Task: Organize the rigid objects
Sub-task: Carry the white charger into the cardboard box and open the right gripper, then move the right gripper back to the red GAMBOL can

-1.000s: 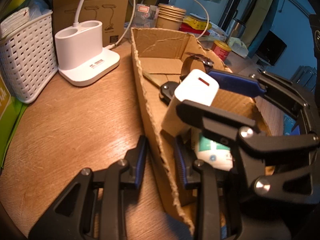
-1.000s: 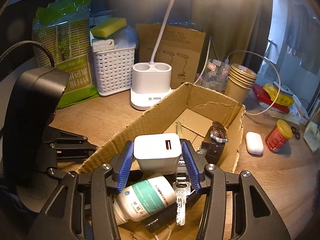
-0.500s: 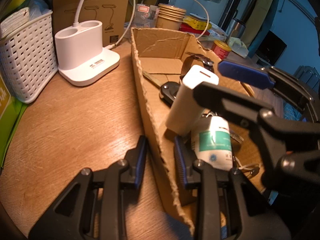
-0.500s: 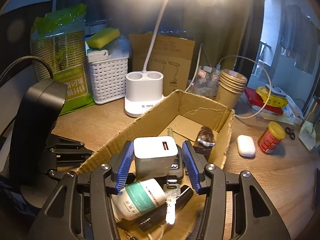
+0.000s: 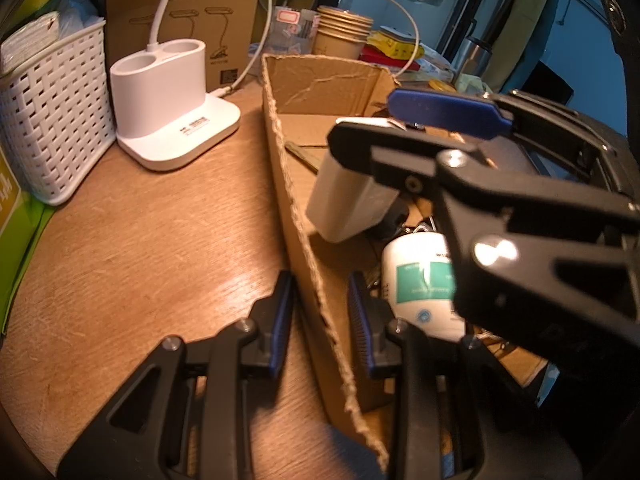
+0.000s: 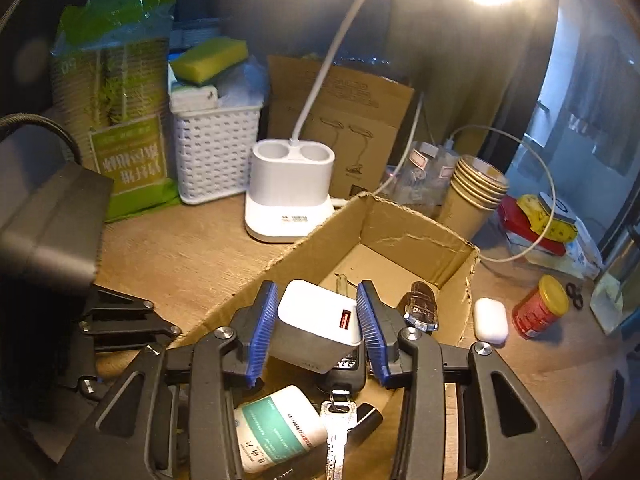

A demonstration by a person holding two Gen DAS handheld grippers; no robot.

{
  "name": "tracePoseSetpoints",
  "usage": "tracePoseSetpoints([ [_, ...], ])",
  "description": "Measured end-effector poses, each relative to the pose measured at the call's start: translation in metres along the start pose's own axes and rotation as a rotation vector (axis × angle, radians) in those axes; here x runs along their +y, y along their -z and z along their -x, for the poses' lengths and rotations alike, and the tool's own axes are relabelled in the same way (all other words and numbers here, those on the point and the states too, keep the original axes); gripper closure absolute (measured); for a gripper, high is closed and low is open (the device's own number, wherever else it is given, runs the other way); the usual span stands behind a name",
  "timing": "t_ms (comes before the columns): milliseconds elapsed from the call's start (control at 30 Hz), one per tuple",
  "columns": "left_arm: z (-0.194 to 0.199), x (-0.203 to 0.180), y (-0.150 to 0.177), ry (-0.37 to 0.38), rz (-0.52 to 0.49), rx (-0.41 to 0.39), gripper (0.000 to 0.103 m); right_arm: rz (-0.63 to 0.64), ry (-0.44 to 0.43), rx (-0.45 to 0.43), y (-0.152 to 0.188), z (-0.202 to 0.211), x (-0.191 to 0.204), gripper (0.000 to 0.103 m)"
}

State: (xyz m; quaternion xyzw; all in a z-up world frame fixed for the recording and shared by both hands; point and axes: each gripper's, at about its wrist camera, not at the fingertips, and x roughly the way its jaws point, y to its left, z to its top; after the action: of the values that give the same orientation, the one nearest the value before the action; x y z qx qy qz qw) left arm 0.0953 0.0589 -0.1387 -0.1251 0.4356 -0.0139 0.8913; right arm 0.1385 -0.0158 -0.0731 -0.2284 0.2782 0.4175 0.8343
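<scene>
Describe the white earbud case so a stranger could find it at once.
Start at the open cardboard box on the wooden table. Just outside its right wall lies the earbud case, between the box and a red jar with a yellow lid. It is the only small, smooth, white pebble-shaped thing there.

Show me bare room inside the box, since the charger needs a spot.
Free: the far floor of the brown cardboard box, behind the dark wristwatch. Crowded: the near end, where the white pill bottle and silver key lie.

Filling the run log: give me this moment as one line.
left claw: shut on cardboard box wall | right claw: jaws just closing, gripping white charger, tilted, over box | pill bottle, key: in box
</scene>
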Motion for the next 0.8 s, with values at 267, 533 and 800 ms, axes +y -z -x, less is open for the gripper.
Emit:
tracePoseSetpoints([
  [267,-0.001,-0.002,0.0,-0.003,-0.002,0.0,0.072,-0.174,0.007,-0.094,0.008,0.022,-0.039,0.058],
  [533,-0.001,-0.002,0.0,-0.003,-0.001,0.0,0.072,-0.131,0.005,-0.02,0.024,0.011,-0.027,0.058],
  [800,0.0,-0.004,0.0,-0.006,-0.005,-0.001,0.072,-0.051,0.059,0.053,0.032,-0.005,-0.012,0.058],
])
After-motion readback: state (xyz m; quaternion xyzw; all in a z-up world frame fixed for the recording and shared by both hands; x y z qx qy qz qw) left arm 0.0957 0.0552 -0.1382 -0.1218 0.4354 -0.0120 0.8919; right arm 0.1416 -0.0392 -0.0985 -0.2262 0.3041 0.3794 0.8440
